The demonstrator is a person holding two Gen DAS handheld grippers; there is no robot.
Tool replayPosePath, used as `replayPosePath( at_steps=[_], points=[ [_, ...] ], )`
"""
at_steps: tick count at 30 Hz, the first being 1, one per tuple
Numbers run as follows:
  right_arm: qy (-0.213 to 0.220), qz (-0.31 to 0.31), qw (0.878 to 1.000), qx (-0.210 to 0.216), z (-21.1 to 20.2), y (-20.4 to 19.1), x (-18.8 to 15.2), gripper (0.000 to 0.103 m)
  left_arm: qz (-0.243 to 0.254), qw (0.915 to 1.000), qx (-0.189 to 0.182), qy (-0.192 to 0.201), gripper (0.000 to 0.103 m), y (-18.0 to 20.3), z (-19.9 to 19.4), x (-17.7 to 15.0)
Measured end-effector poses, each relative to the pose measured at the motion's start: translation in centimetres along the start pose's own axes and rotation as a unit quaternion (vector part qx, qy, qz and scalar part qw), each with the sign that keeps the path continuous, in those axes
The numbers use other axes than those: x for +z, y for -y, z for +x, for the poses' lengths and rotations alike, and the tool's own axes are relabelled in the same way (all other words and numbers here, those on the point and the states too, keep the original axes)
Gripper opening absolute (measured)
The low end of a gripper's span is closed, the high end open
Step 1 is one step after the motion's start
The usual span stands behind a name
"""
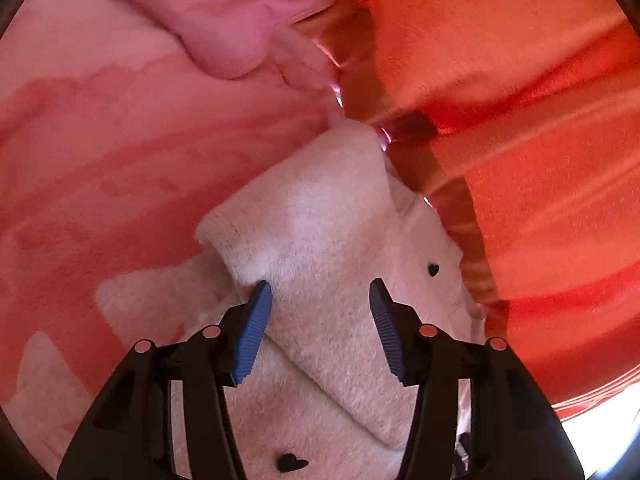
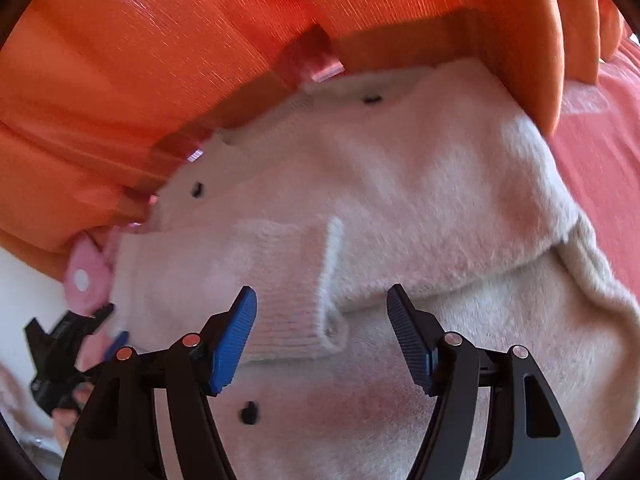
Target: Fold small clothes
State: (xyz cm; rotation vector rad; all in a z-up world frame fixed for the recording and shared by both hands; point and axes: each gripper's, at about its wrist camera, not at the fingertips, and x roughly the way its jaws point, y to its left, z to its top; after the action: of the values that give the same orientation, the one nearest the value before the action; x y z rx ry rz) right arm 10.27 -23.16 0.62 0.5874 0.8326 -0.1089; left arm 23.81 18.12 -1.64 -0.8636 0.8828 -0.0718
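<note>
A small cream fleece garment (image 1: 320, 248) with little black hearts lies on a pink patterned bedcover (image 1: 100, 140). One sleeve with a ribbed cuff is folded across its body. My left gripper (image 1: 320, 320) is open, its blue pads on either side of the folded sleeve. In the right wrist view the same garment (image 2: 400, 184) fills the frame, with the ribbed cuff (image 2: 288, 288) lying on it. My right gripper (image 2: 322, 328) is open just above the cuff. The left gripper (image 2: 68, 348) shows at the garment's left edge.
An orange pillow or cushion (image 2: 160, 60) lies along the garment's far edge, also in the left wrist view (image 1: 520, 140). A pink soft object with a white round disc (image 1: 228, 4) lies on the bedcover beyond the garment; it also shows in the right wrist view (image 2: 86, 280).
</note>
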Motion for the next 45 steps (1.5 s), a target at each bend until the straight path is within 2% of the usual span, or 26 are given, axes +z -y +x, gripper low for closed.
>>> replayPosePath(
  at_steps=[1, 2, 3, 5, 7, 9, 10, 11, 12, 14, 16, 18, 21, 22, 23, 24, 25, 27, 30, 31, 33, 34, 35, 38, 43, 45],
  points=[
    [-0.006, -0.006, 1.0, 0.007, 0.3, -0.3, -0.2, 0.053, 0.0, 1.0, 0.0, 0.003, 0.046, 0.3, 0.2, -0.3],
    [-0.011, -0.02, 1.0, 0.012, 0.6, -0.8, -0.3, 0.021, 0.004, 0.9999, 0.004, 0.01, 0.044, 1.3, 0.5, -0.8],
    [-0.006, -0.042, 0.999, 0.003, 0.6, -1.6, -0.3, 0.009, 0.009, 0.9998, 0.007, 0.017, 0.044, 1.8, 0.3, -0.6],
    [0.037, -0.071, 0.997, 0.01, -1.4, -3.1, 0.8, 0.008, 0.022, 0.9993, 0.012, 0.03, 0.044, 2.5, -0.4, -0.4],
    [0.089, -0.083, 0.992, 0.04, -4.7, -4.3, 2.7, 0.007, 0.015, 0.9994, 0.001, 0.032, 0.044, 2.8, -1.3, -0.4],
    [0.165, -0.101, 0.98, 0.055, -9.1, -5.4, 4.6, 0.007, 0.01, 0.9994, -0.01, 0.032, 0.044, 3.1, -1.7, -0.3],
    [0.19, -0.109, 0.975, 0.047, -10.2, -5.4, 5.4, 0.007, 0.008, 0.9995, -0.012, 0.029, 0.044, 3.2, -1.8, -0.5],
    [0.2, -0.124, 0.972, 0.018, -10.1, -5.1, 6.3, 0.007, 0.006, 0.9996, -0.012, 0.024, 0.044, 3.2, -1.7, -0.7],
    [0.185, -0.132, 0.974, -0.012, -8.7, -4.5, 7.1, 0.007, 0.003, 0.9998, -0.014, 0.015, 0.044, 3.2, -1.3, -1.0],
    [0.121, -0.126, 0.983, -0.059, -4.5, -2.5, 8.0, 0.007, -0.004, 0.9998, -0.017, -0.01, 0.044, 3.0, -0.2, -2.0],
    [0.077, -0.12, 0.986, -0.089, -1.5, -0.7, 7.7, 0.007, -0.014, 0.999, -0.027, -0.035, 0.044, 2.9, 0.7, -2.9],
    [0.084, -0.108, 0.988, -0.065, -2.0, -0.4, 7.3, 0.007, -0.009, 0.9983, -0.034, -0.046, 0.044, 3.3, 1.3, -3.4],
    [0.1, -0.092, 0.99, -0.023, -3.5, -0.6, 7.1, 0.007, 0.019, 0.9989, -0.021, -0.038, 0.044, 3.4, 2.3, -3.2],
    [0.101, -0.088, 0.991, -0.015, -3.6, -0.5, 7.1, 0.007, 0.017, 0.9992, -0.016, -0.033, 0.029, 2.9, 2.5, -3.0],
    [0.099, -0.081, 0.992, -0.007, -3.8, -0.4, 7.2, 0.007, 0.012, 0.9994, -0.01, -0.029, 0.008, 2.3, 2.6, -2.7],
    [0.1, -0.078, 0.992, 0.002, -4.1, -0.2, 7.4, 0.007, 0.005, 0.9996, -0.003, -0.028, 0.002, 1.9, 2.7, -2.5],
    [0.106, -0.077, 0.991, 0.015, -4.7, -0.2, 7.4, 0.007, -0.004, 0.9997, -0.004, -0.022, 0.0, 1.6, 2.5, -2.1],
    [0.128, -0.081, 0.987, 0.043, -6.2, -0.7, 7.4, 0.007, 0.01, 0.9999, 0.009, -0.005, 0.0, 1.8, 1.5, -1.8],
    [0.13, -0.073, 0.988, 0.032, -6.1, 0.5, 7.5, 0.007, 0.005, 0.9998, 0.013, -0.014, 0.002, 2.9, 0.7, -2.5],
    [0.125, -0.064, 0.99, 0.029, -5.7, 0.9, 7.5, 0.007, 0.006, 0.9996, 0.007, -0.026, 0.008, 3.4, 0.8, -3.2],
    [0.113, -0.044, 0.992, 0.031, -4.6, 1.7, 7.4, 0.007, 0.007, 0.9989, 0.012, -0.046, 0.034, 4.1, 1.1, -4.3],
    [0.109, -0.041, 0.993, 0.03, -4.2, 2.1, 7.1, 0.007, 0.004, 0.9982, 0.024, -0.054, 0.056, 4.3, 1.3, -5.2],
    [0.105, -0.045, 0.993, 0.024, -3.8, 1.9, 7.0, 0.007, -0.002, 0.9978, 0.034, -0.056, 0.063, 4.2, 1.6, -5.7],
    [0.105, -0.056, 0.993, 0.013, -3.5, 1.5, 6.6, 0.009, 0.009, 0.999, 0.03, -0.032, 0.063, 3.6, 2.0, -5.2],
    [0.073, -0.062, 0.995, -0.022, -1.3, 2.5, 5.9, 0.024, -0.017, 0.9998, 0.006, 0.011, 0.055, 1.0, 1.3, -2.1],
    [0.052, -0.051, 0.997, -0.036, 0.6, 3.7, 5.4, 0.026, -0.024, 0.9997, -0.001, 0.0, 0.038, 0.4, 2.1, -1.6]
  ],
)
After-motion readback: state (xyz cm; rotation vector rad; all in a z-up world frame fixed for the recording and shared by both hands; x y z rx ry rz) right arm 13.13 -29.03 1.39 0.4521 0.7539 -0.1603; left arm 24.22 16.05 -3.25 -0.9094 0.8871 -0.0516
